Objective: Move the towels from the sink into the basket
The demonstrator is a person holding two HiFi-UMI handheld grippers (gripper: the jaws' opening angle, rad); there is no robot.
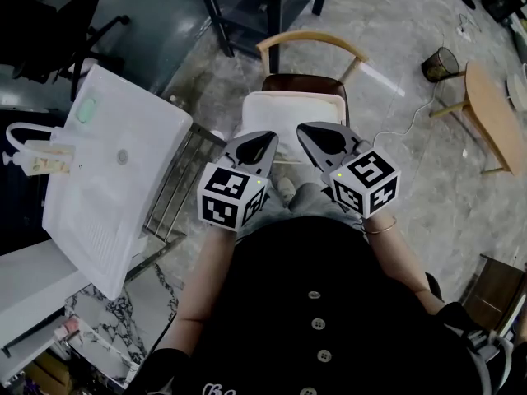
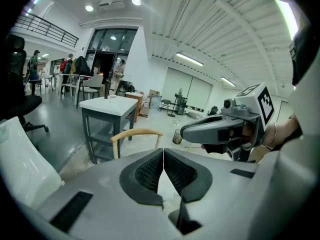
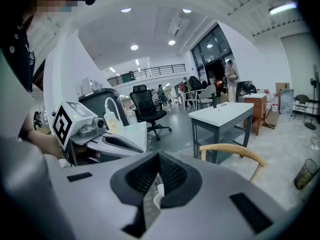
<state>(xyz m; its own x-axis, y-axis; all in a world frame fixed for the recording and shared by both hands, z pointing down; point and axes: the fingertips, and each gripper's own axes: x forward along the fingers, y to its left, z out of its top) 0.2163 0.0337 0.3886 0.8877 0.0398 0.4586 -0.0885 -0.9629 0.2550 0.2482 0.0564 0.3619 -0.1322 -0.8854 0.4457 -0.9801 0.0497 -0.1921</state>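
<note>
Head view
Sink [image 1: 132, 204]: white, flat and long, at the left. It has a round drain in the middle and a ribbed part at the near end.
Tap [image 1: 20, 134]: white and curved, at the sink's far left side, with a pump bottle [image 1: 45, 161] just beside it.
Green thing [image 1: 86, 109]: small and oval, lying on the far corner of the sink.
Basket [image 1: 292, 105]: white with round corners. It sits on the seat of a wooden chair [image 1: 311, 39], right in front of both tongs.
Left tongs [image 1: 265, 138]: closed, holding nothing, in the air over the person's lap.
Right tongs [image 1: 305, 128]: closed too, just beside the left ones, with the tips near the basket's close edge.
Floor: grey stone. A black bin [image 1: 440, 62] stands far off to the right.

Left gripper view
Left tongs [image 2: 163, 151]: the two black ribbed pads touch each other, with nothing between them.
Right tongs [image 2: 186, 131]: seen from the side at the right, with the marker cube behind.
Chair back [image 2: 136, 134]: a curved wooden bar past the tips.
Table [image 2: 107, 106]: grey legs and a white top, behind the chair.

Right gripper view
Right tongs [image 3: 158, 156]: the pads meet at the tips and hold nothing.
Left tongs [image 3: 135, 146]: at the left, low and flat.
Sink [image 3: 131, 133]: its white edge and curved tap show behind the left tongs.
Office chair [image 3: 147, 106]: black, further back.
</note>
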